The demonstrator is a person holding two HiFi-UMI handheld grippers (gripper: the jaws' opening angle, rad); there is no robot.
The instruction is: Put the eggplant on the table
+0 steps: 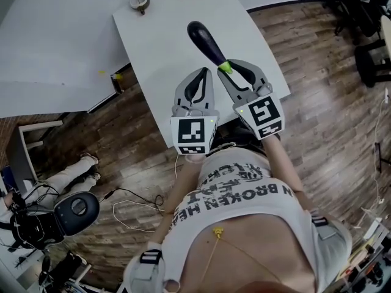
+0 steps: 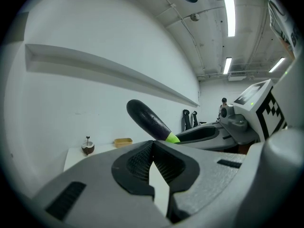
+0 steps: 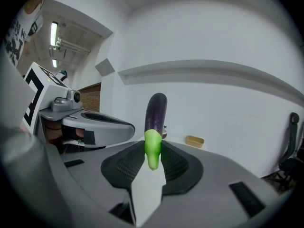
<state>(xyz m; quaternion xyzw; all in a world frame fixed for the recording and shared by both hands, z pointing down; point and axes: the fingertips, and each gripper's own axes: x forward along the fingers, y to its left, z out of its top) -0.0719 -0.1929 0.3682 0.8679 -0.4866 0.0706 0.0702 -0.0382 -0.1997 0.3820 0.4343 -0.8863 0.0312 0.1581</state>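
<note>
The right claw (image 1: 230,66) pinches the eggplant (image 1: 206,40) by its stem; the left claw (image 1: 206,72) is pressed together, empty. It is unclear if the eggplant touches the counter (image 1: 160,47).

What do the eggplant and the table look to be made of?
The eggplant is likely a plastic or rubber replica: even, glossy dark purple skin and a flat neon-green stem end. The table has a smooth matte white top, probably laminate or painted board; no grain shows.

Dark purple, green-tipped eggplant (image 1: 206,42); plain white table (image 1: 162,57).
</note>
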